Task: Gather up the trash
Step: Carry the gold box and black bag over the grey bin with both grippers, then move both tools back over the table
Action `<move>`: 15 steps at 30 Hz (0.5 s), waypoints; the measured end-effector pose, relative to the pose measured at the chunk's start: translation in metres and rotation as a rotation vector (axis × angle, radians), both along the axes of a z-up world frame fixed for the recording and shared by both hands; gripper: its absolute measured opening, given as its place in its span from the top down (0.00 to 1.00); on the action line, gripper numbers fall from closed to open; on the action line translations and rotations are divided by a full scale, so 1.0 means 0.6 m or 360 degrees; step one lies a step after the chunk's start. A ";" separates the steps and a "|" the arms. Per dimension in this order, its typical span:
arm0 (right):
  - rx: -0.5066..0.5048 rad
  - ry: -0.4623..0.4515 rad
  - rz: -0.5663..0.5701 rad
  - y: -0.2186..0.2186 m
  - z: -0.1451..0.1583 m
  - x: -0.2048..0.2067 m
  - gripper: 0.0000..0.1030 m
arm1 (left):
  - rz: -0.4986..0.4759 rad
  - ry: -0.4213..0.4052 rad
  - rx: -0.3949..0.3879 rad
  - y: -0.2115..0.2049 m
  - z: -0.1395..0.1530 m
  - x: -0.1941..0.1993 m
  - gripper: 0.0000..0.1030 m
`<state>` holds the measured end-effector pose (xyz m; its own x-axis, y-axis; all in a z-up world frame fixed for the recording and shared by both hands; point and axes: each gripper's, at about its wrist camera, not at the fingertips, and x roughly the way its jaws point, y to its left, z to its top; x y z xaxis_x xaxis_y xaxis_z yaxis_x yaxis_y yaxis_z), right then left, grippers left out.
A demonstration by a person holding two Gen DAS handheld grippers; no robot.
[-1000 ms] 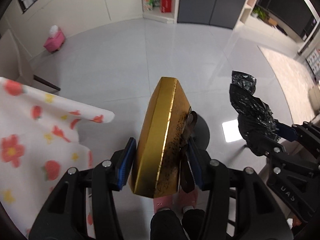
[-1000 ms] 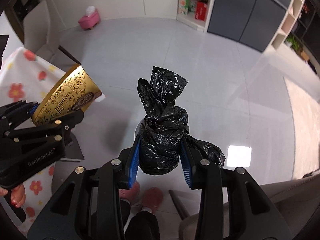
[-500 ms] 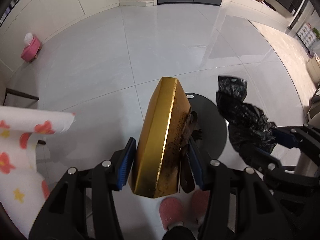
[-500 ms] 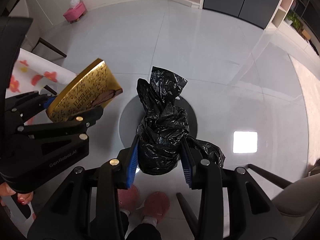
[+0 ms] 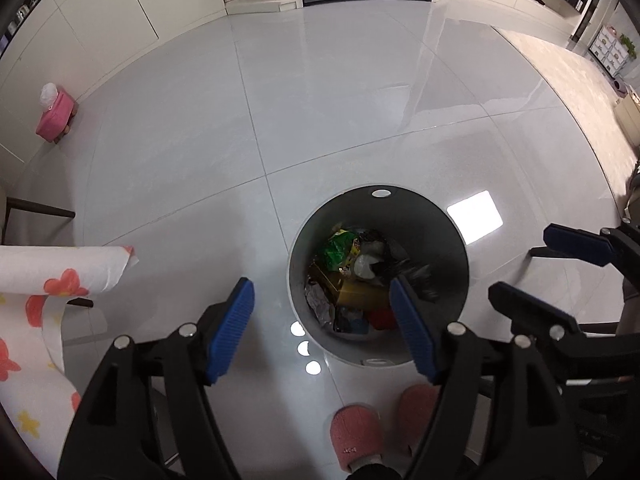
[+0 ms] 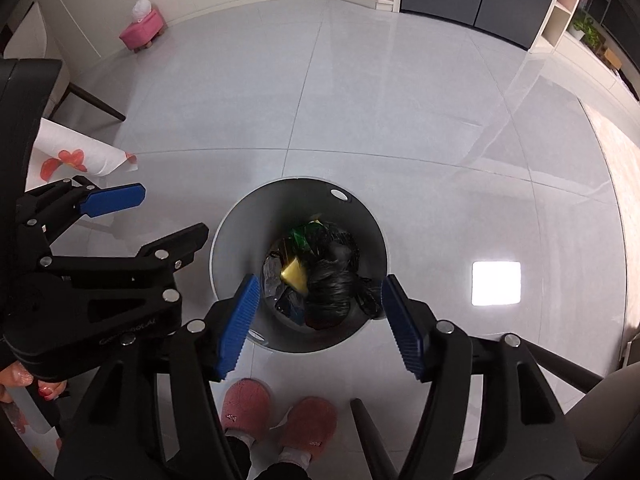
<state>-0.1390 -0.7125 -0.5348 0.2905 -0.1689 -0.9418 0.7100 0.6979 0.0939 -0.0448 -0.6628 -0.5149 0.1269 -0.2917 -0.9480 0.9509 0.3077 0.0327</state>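
Pale glossy floor tiles [image 5: 320, 120] run back to white cupboards, with a pink stool [image 5: 55, 120] far left. At the left edge hangs a flowered cloth [image 5: 36, 308]. Next comes the left tool [image 5: 322, 328], its jaws opening with nothing between them, poised above the floor and the bin's near rim. A grey round bin [image 6: 228, 240] stands on the floor, holding a gold box [image 6: 295, 274], a black bag [image 6: 332, 284] and what look like crumpled wrappers. The right tool [image 6: 320, 324] hovers over it, jaws opening, empty. Pink slippers [image 6: 280, 420] stand below.
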 end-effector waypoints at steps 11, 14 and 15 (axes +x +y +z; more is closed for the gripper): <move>-0.0069 0.0007 0.0099 0.016 0.131 0.002 0.40 | 0.0075 -0.0072 -0.0004 0.025 0.122 0.013 0.31; -0.0105 -0.0001 0.0142 0.026 0.185 0.006 0.40 | 0.0123 -0.0073 -0.0030 0.043 0.175 0.017 0.31; -0.0118 0.0002 0.0159 0.031 0.201 0.009 0.40 | 0.0148 -0.0065 -0.0040 0.050 0.192 0.020 0.31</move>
